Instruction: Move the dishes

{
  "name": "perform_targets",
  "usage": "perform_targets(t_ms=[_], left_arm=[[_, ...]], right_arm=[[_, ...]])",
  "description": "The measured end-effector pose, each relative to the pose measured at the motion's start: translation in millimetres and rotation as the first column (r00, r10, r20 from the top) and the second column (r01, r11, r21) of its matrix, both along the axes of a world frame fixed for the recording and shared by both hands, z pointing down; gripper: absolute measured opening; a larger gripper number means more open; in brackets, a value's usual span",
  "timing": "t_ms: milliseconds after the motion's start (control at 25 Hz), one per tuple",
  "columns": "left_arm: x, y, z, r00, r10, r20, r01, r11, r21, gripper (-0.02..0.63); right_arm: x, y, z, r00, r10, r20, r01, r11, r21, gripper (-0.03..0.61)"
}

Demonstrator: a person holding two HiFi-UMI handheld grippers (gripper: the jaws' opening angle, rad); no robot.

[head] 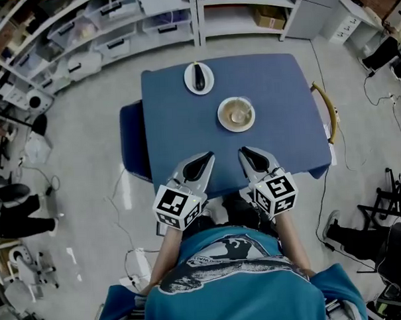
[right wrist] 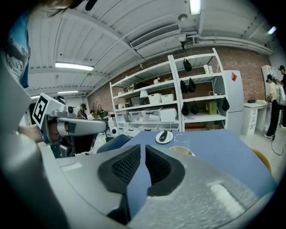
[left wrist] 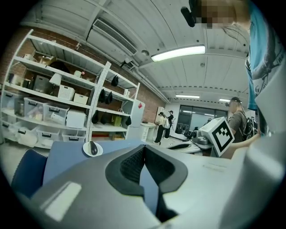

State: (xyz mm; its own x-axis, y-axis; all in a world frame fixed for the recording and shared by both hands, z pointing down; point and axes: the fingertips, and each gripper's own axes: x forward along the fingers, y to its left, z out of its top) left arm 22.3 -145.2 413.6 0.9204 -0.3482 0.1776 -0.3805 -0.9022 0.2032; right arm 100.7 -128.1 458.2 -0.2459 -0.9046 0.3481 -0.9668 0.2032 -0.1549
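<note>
Head view: your left gripper jaws closed, empty; your right gripper jaws barely apart, empty. Cream round bowl holding clear glass sits centre frame, just beyond right jaws. White plate with dark eggplant sits farther up-left.

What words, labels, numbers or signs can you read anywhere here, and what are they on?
No words or numbers are readable.
Marker cubes: black-and-white square patterns, no letters.
Teal shirt print: too blurred to read.
Red sticker on the white cabinet: too small to read.
</note>
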Motion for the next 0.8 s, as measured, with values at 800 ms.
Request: perform_targets(t_ms=[800], left_arm=[[53.8, -27.4, 20.4, 0.963, -0.252, 0.090, 0.254, 0.967, -0.011, 0.014]], right_arm=[[106.6, -115.5, 94.0, 0.947, -0.265, -0.179, 0.236, 0.957, -0.171, 0.272]])
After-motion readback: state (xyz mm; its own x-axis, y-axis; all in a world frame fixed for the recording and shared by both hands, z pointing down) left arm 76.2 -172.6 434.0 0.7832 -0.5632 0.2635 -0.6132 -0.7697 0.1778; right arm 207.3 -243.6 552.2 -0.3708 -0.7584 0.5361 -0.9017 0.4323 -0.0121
